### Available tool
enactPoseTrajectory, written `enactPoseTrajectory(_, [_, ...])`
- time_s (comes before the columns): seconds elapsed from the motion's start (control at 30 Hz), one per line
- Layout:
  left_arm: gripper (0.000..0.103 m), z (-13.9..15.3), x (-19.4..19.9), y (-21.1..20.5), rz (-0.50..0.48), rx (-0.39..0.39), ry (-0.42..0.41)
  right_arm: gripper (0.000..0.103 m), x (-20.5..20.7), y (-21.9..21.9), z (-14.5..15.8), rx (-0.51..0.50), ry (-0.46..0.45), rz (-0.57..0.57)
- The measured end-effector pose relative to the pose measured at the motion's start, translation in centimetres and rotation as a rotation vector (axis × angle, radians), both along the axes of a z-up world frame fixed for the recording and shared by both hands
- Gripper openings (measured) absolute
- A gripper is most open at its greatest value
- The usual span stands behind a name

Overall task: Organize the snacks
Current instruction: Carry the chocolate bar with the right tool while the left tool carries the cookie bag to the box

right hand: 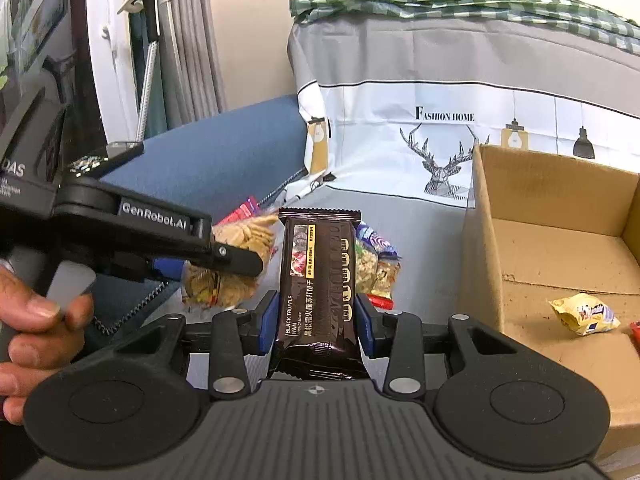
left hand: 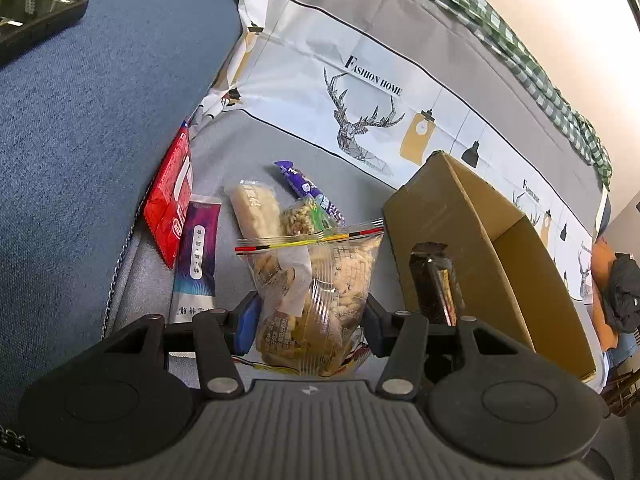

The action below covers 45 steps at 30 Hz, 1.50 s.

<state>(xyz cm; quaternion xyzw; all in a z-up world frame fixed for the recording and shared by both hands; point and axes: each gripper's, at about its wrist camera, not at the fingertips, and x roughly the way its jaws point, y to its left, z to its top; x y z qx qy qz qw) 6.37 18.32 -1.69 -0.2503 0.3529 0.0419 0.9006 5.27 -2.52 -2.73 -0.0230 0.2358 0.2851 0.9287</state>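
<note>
The right gripper (right hand: 316, 316), clenched on the dark cracker pack (right hand: 318, 280), should carry it over the cardboard box (right hand: 560, 248) wall before releasing; the left gripper (left hand: 310, 320) grasps the clear cracker bag (left hand: 316, 280)

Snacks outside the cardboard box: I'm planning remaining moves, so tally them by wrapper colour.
Red plastic packet: 1
Purple plastic sachet, purple plastic wrapper: 2
Beige rectangular bar: 1
Green nut-bar packet: 1
Clear plastic zip bag, held: 1
Dark brown cracker packet, held: 1
Total: 7

A grey sofa seat (left hand: 256, 152) carries the snacks. On it lie a red packet (left hand: 170, 200), a purple-white sachet (left hand: 198, 256), a beige bar (left hand: 256, 210) and a cardboard box (left hand: 472, 248).
</note>
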Motion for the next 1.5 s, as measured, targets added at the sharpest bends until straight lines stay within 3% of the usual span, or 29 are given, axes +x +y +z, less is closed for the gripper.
enactPoseTrajectory(1.07, [0.057, 0.5, -0.2, -1.1, 0.006, 0.073, -0.030, 0.041, 0.8, -2.6, 3.6, 0.179, -0.059, -0.002])
enactPoseTrajectory(1.33, [0.057, 0.5, 0.2, -1.6, 0.005, 0.095, -0.033, 0.041, 1.6, -4.2, 4.0, 0.222, -0.064, -0.051])
enactPoseTrajectory(1.5, [0.057, 0.9, -0.4, -0.7, 0.057, 0.074, -0.056, 0.041, 2.4, -5.4, 4.2, 0.251, -0.062, -0.103])
